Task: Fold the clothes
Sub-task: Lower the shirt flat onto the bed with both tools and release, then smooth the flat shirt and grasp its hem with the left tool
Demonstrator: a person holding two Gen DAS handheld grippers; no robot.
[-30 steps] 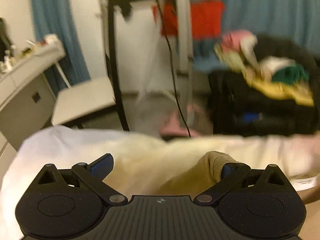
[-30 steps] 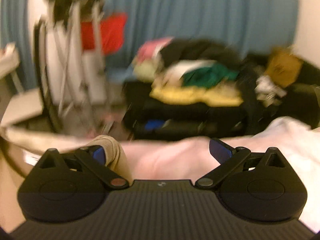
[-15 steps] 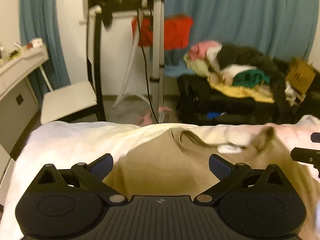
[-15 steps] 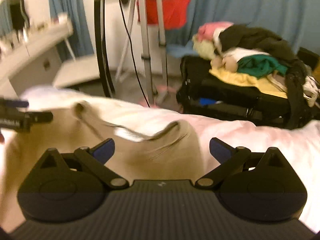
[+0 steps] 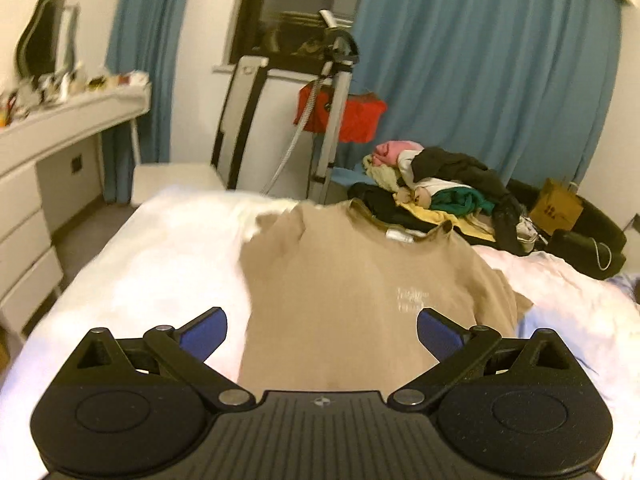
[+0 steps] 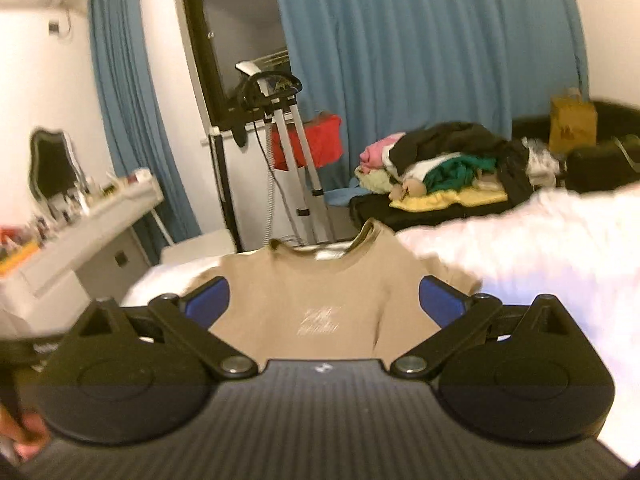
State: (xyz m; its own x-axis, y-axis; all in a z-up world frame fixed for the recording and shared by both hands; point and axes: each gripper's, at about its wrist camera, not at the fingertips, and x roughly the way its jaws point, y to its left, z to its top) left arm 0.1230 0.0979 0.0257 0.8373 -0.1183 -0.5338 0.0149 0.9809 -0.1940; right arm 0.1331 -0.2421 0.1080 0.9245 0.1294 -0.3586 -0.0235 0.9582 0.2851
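Shirt [image 5: 360,280] in tan lies spread face-up on the white bed [image 5: 160,264], collar at the far edge, ready for folding, while left gripper [image 5: 322,330] and right gripper [image 6: 324,300] hover near its hem, fingers spread, holding nothing.

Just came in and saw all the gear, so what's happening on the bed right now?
A person holding a gripper in each hand is folding clothes. A tan T-shirt lies spread on the white bed, collar at the far end, not yet folded. The left gripper and the right gripper are both open above the shirt, holding nothing. A pile of clothes waits beyond the bed.
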